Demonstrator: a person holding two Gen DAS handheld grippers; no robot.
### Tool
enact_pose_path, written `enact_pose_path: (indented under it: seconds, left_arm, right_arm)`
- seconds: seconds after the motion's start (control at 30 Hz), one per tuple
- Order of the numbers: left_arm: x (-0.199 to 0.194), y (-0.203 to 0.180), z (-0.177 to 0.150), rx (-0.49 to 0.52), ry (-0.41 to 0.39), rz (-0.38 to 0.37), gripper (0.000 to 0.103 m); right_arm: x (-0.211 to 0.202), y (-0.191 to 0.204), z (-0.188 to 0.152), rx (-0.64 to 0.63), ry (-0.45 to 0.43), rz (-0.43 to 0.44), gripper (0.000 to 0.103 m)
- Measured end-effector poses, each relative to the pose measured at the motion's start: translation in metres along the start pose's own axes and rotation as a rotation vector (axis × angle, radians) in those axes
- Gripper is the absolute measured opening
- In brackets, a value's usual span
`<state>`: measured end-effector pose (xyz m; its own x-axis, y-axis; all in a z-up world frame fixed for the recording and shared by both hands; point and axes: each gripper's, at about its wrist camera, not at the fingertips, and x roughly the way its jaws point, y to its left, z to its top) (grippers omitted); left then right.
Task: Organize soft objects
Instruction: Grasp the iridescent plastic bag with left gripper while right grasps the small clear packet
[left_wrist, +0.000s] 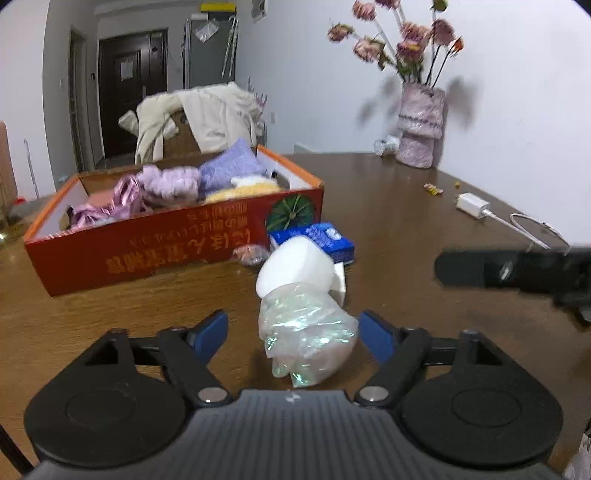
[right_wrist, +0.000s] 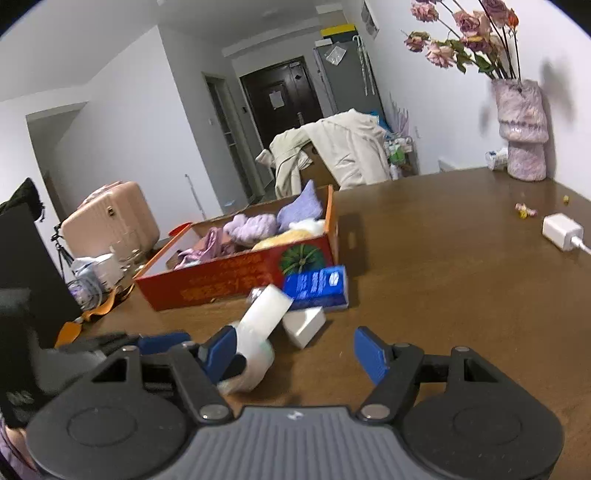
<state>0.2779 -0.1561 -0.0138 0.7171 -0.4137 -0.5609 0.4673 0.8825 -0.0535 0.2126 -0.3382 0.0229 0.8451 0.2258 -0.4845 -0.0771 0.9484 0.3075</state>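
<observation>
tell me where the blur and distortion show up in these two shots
Left wrist view: the right claw entering at the right edge is motion-smeared, the red box text is soft, and fisheye bends the table edge. Right wrist view: the white foam piece is blurred, dark corners vignette the frame, and the vase casts soft shadows on the wall.

Blurred right claw (left_wrist: 517, 271) cut off at frame edge; red box (left_wrist: 177, 240) lettering unreadable.

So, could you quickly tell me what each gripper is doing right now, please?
Left gripper: open, a plastic-wrapped bundle between its fingers, not pressed.
Right gripper: open, holding nothing.
</observation>
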Motion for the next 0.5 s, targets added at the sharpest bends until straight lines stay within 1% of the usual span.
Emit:
enact_pose_path:
  seconds: [0.03, 0.07, 0.13, 0.2, 0.27, 0.3, 0.37, 0.4, 0.47, 0.5]
  left_arm:
    - [0.005, 0.003, -0.001, -0.014, 0.016, -0.021, 0.046]
    - [0.007, 0.009, -0.002, -0.027, 0.034, -0.042, 0.043]
    - [-0.001, 0.020, -0.004, -0.050, 0.024, -0.077, 0.036]
    - [-0.013, 0.036, -0.004, -0.097, 0.024, -0.099, 0.035]
    - [-0.028, 0.054, -0.004, -0.142, -0.001, -0.101, 0.035]
    - [-0.034, 0.062, -0.004, -0.155, -0.013, -0.083, 0.035]
    - [-0.044, 0.078, -0.006, -0.176, -0.032, -0.027, 0.035]
    - [-0.047, 0.085, -0.006, -0.184, -0.037, -0.007, 0.035]
    - [-0.050, 0.096, -0.006, -0.199, -0.039, 0.033, 0.035]
    - [-0.050, 0.100, -0.006, -0.206, -0.037, 0.048, 0.035]
  right_arm:
    - [0.005, 0.000, 0.004, -0.006, -0.001, 0.000, 0.070]
    - [0.010, 0.002, 0.008, -0.013, 0.000, 0.001, 0.070]
    - [0.025, 0.007, 0.017, -0.041, 0.012, 0.005, 0.070]
    - [0.046, 0.019, 0.025, -0.093, 0.028, 0.024, 0.070]
    - [0.072, 0.034, 0.032, -0.150, 0.048, 0.065, 0.069]
    - [0.087, 0.040, 0.036, -0.172, 0.067, 0.077, 0.067]
    - [0.119, 0.054, 0.043, -0.217, 0.096, 0.067, 0.065]
    - [0.134, 0.061, 0.045, -0.242, 0.111, 0.049, 0.061]
    - [0.157, 0.072, 0.047, -0.296, 0.140, 0.014, 0.058]
    - [0.167, 0.076, 0.047, -0.325, 0.152, -0.007, 0.053]
